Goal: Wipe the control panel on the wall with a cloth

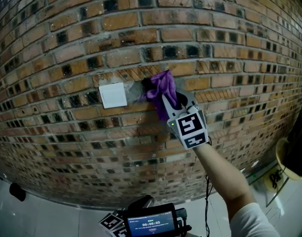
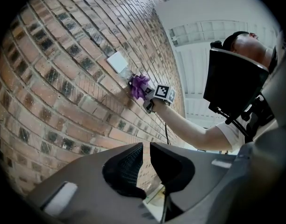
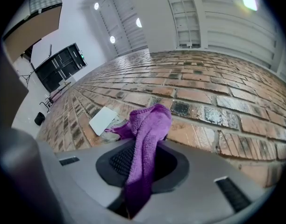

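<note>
The right gripper (image 3: 143,161) has its fingers (image 3: 120,160) clamped on a purple cloth (image 3: 148,125). The cloth runs up between the two pads and bunches out past their tips against the brick wall (image 3: 218,97). In the head view, the bunched cloth (image 1: 160,86) sits just right of the white control panel (image 1: 113,95), over a grey patch of mortar. From the right gripper view, a corner of the cloth reaches toward the panel (image 3: 103,120), though it is hard to tell whether it touches the edge. The left gripper (image 2: 146,160) is held low and well away from the wall. Its fingers (image 2: 128,166) are drawn together to a thin slit with nothing between them.
</note>
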Action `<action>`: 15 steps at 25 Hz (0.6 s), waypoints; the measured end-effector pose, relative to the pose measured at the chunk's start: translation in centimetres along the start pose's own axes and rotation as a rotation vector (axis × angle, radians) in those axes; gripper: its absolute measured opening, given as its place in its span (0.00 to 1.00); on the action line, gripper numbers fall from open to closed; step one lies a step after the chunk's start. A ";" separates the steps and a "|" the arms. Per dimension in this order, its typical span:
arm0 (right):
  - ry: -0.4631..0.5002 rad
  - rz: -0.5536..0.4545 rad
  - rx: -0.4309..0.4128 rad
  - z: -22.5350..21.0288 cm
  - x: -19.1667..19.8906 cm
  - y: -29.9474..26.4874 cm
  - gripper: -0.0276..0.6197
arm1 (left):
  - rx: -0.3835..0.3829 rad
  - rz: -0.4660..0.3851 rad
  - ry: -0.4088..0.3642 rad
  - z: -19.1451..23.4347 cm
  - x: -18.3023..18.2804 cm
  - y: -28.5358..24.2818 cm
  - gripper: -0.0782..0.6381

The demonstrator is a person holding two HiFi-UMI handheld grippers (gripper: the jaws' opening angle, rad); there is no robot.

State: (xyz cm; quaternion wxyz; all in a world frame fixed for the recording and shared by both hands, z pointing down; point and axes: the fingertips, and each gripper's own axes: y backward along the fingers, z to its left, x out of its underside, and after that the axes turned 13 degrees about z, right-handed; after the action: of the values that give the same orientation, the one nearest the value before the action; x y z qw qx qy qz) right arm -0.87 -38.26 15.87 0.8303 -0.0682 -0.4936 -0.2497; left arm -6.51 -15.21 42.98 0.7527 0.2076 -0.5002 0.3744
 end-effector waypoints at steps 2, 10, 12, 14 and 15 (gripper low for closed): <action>-0.003 0.008 0.014 -0.7 0.4 0.3 0.17 | 0.007 0.006 0.001 -0.2 0.0 -0.3 0.16; 0.000 0.053 0.073 -3.6 2.3 1.6 0.17 | 0.035 0.021 -0.001 -0.8 0.2 -1.2 0.16; -0.006 0.066 0.100 -4.5 2.9 2.0 0.17 | 0.042 0.023 -0.004 -0.9 0.2 -1.3 0.16; -0.011 0.071 0.123 -5.3 3.2 2.5 0.17 | 0.047 0.026 -0.005 -1.0 0.3 -1.4 0.16; -0.013 0.068 0.132 -5.5 3.1 2.7 0.17 | 0.049 0.027 -0.005 -1.0 0.3 -1.5 0.16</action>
State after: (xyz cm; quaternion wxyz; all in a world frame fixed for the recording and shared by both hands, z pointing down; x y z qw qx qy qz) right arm 6.03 -38.97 16.13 0.8377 -0.0318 -0.5119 -0.1877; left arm -4.68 -15.30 42.96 0.7409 0.2201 -0.4954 0.3964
